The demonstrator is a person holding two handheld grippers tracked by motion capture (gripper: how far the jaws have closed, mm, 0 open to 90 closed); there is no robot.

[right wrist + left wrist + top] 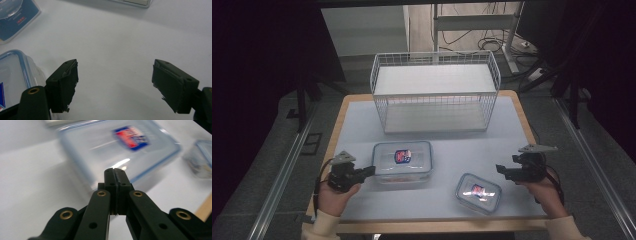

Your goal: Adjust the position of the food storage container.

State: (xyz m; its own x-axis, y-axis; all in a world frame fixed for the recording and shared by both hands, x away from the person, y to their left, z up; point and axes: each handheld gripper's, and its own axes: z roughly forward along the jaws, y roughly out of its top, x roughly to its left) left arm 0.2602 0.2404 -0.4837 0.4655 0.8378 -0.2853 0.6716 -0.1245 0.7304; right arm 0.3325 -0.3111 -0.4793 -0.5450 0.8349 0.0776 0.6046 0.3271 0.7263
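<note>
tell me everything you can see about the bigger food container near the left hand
The large container is a clear plastic rectangular box with rounded corners, a blue-rimmed lid snapped on, and a red-and-blue label in the lid's middle. It lies flat and lid-up on the pale table, in front of the wire basket. The left hand-held gripper, jaws shut, sits at its left end; whether it touches is unclear. Something pale may lie inside.

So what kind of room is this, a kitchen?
More likely a lab or workshop test bench: a plain pale work table with aluminium rails beside it, loose cables on the floor behind, dark surroundings.
</note>
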